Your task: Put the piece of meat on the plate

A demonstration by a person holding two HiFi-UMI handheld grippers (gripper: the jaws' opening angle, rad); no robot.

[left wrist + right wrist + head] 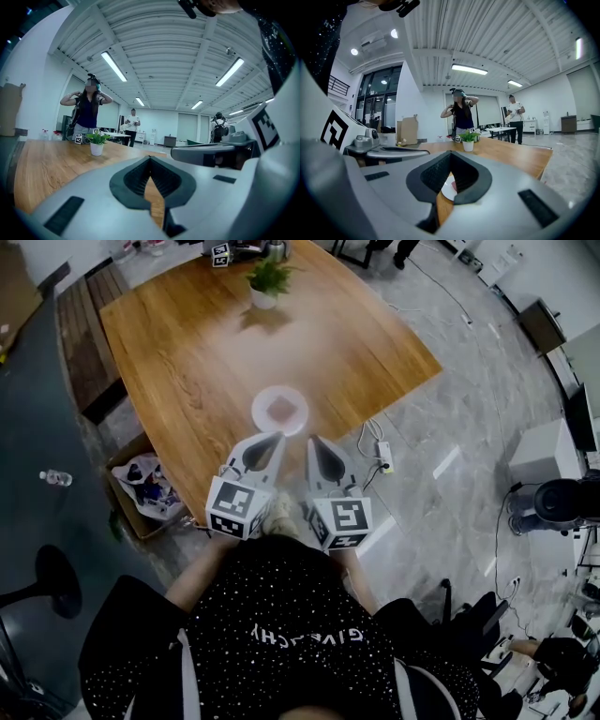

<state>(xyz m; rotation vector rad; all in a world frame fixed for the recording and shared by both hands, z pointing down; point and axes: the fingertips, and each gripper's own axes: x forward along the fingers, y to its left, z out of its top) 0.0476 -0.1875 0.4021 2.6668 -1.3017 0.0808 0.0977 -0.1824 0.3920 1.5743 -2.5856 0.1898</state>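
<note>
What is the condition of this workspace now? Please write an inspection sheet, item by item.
Surface: wooden table, no spill seen.
Job's things: piece of meat lies on the white plate, near the table's front edge.
Clutter: potted plant and marker cube at the far end.
Grippers: left gripper and right gripper both shut, empty, short of the plate.
Cables: power strip with white cable on the floor.
Surroundings: bench, cardboard box, water bottle; a person and another person beyond the table.
</note>
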